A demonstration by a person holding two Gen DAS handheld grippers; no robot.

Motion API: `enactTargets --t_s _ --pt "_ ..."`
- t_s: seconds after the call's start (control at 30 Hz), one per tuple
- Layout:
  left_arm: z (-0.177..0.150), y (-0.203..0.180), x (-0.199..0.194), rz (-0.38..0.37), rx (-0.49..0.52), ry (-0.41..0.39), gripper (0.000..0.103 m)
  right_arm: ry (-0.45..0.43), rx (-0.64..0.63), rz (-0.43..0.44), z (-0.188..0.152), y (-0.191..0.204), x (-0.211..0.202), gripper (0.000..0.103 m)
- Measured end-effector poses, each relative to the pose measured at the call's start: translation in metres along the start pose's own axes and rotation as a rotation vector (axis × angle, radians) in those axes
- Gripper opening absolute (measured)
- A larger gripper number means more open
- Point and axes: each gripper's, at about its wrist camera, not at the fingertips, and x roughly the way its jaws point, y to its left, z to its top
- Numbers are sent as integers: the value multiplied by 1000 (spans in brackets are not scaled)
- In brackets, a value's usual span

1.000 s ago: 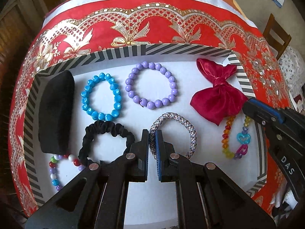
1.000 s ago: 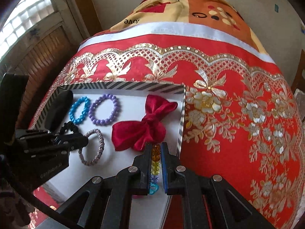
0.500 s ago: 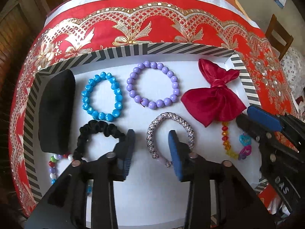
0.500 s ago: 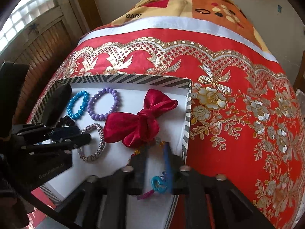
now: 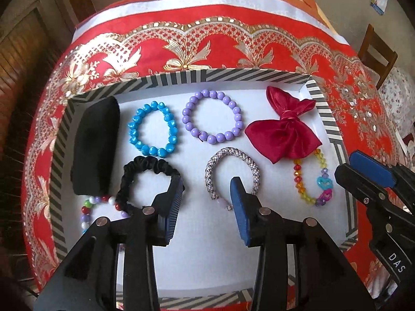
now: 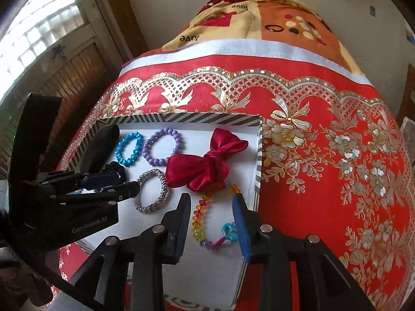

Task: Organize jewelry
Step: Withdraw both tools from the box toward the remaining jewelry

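I see the striped tray (image 5: 323, 108) filling mid-frame, the silver rope bracelet (image 5: 228, 173) at its lower centre: light, floppy, best pinched across its cord. A second ago both tongs were pressed together; now left tongs (image 5: 207, 207) and right tongs (image 6: 211, 223) are spreading, pinching nothing.
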Motion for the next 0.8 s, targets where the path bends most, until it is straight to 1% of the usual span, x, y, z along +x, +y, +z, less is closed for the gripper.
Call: enactTargets --t_s 0.23,0.37,0.8 --pt "-10 0 -22 14 7 -42 38 -21 6 -7 -9 1 -19 33" --pt "-15 -1 -32 18 11 -58 38 -35 7 -9 -16 4 -31 36" --pt "-49 -5 -64 30 17 -96 38 -57 5 -7 -46 19 -61 38"
